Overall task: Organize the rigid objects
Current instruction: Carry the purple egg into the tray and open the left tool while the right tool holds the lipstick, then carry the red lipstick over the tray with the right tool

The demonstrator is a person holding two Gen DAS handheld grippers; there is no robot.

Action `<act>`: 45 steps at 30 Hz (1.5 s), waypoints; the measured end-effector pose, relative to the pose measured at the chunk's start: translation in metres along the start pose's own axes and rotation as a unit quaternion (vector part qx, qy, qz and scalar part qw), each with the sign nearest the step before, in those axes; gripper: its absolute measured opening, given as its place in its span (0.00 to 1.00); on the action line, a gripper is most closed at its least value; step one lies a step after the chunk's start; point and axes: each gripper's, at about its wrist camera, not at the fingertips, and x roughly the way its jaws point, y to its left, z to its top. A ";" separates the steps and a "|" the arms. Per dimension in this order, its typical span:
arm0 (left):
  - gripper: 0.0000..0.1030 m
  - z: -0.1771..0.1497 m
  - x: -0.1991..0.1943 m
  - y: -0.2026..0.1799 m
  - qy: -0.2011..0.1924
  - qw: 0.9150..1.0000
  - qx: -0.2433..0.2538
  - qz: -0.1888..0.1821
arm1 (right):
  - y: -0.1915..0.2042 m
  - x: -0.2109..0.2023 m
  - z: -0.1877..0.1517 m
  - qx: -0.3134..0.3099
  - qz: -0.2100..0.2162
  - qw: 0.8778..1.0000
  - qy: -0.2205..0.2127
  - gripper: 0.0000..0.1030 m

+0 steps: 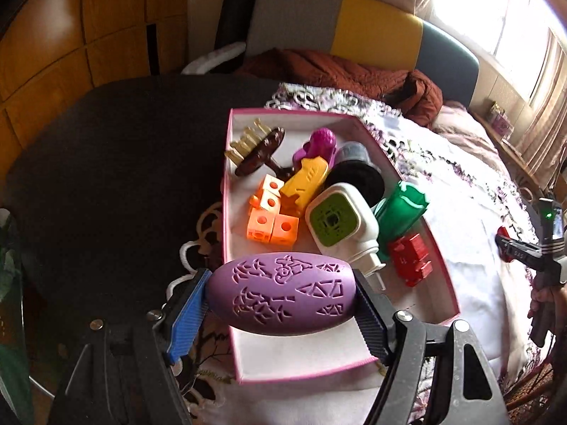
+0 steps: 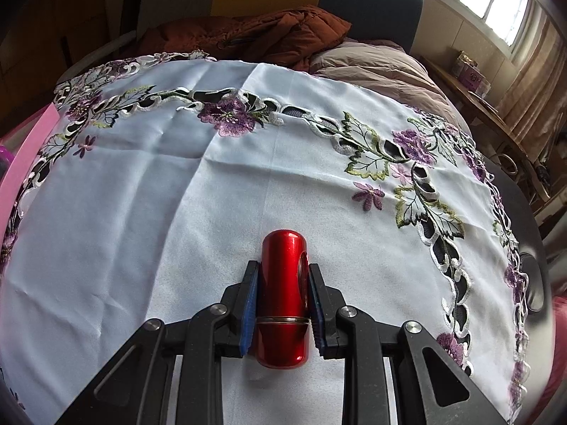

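While held over the near end of the pink box, sat snug in the left gripper: a purple egg with cut-out shapes. Fingers spread wide, pressed on both tips of the egg. Hung just above the bare white floor of the box, near the white bottle and the orange blocks.

Looked like the putting-in step. Best done slowly, it seemed: down onto the bare spot at the near end, kept clear of the bottle's nose, and let go only once the egg lay flat. Could roll, being round, so a low drop looked safest. Looked nearly full at the far end, with a brown brush, a yellow toy, a green cup and a red block.

Over on the flowered cloth, well apart from the box, gripped in the right gripper: a shiny red tube. Fingers nearly closed, tight on both its sides. Looked next in line for the box.

Hard to see: the box floor right under the egg, and the near right corner behind a finger. Could not tell if the tube touched the cloth. Showed only a pink strip of the box at the left edge of the right view.
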 end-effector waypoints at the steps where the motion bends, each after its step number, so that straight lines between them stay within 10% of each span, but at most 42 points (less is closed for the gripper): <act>1: 0.75 0.001 0.004 -0.001 0.001 1.000 0.004 0.001 | 0.000 0.000 0.000 -0.001 -0.001 1.000 0.000 0.25; 15: 0.75 0.012 0.036 -0.002 0.004 0.999 0.020 0.032 | 0.001 0.000 0.000 -0.003 -0.004 1.000 0.000 0.25; 45: 0.75 0.007 -0.039 0.004 -0.068 0.996 -0.012 0.059 | 0.000 -0.002 -0.002 0.003 -0.006 1.000 0.000 0.25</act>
